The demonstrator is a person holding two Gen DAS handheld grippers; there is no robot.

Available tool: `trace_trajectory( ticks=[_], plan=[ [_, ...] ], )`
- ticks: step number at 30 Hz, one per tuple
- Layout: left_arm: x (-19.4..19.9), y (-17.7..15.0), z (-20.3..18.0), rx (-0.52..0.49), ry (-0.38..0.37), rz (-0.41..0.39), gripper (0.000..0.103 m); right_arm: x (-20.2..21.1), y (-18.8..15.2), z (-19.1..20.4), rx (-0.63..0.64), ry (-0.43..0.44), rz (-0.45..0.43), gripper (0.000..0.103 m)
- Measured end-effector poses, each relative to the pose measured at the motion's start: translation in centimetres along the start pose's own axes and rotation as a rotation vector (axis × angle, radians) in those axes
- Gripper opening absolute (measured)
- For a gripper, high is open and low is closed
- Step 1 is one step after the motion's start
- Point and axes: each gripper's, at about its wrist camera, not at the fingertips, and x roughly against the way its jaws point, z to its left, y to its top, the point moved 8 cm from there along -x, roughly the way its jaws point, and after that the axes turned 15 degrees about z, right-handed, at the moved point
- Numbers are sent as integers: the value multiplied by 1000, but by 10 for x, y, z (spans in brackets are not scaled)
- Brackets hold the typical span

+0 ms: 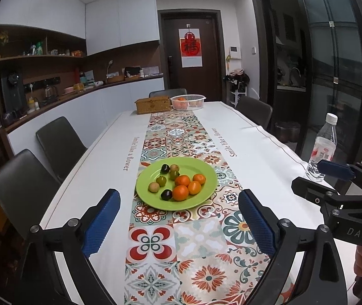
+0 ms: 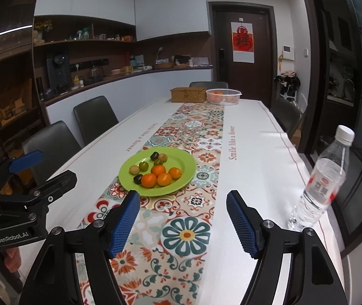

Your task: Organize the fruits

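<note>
A green plate (image 1: 198, 165) (image 2: 181, 157) sits on the patterned runner in the middle of the table. On it lie several oranges (image 1: 181, 192) (image 2: 148, 180), bunched on the right side, and several small plums, some dark (image 1: 165, 168) (image 2: 154, 155) and some green or tan (image 1: 153, 187). My left gripper (image 1: 179, 194) hovers just short of the plate's near edge, open and holding nothing. My right gripper (image 2: 183, 194) hangs to the right of the plate over the runner, open and holding nothing as well.
At the table's far end stand a wicker box (image 1: 152, 104) (image 2: 188, 94) and a white basket of oranges (image 1: 188, 101) (image 2: 223, 96). A water bottle (image 1: 323, 147) (image 2: 326, 178) stands by the right edge. Dark chairs (image 1: 61, 145) line the left side.
</note>
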Motion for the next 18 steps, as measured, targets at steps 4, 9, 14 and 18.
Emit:
trace_trajectory(
  ticks=[4, 9, 14, 18],
  plan=[
    [5, -1, -3, -7, 7, -7, 96, 5, -4, -3, -6, -5, -5, 71],
    [8, -2, -2, -9, 12, -12, 97, 9, -5, -5, -9, -9, -9, 71],
    [10, -2, -1, -3, 11, -15, 98, 11, -5, -4, -1, -17, -14, 71],
    [13, -2, 0, -2, 18, -28, 98, 15, -6, -2, 5, -15, -13, 71]
  ],
)
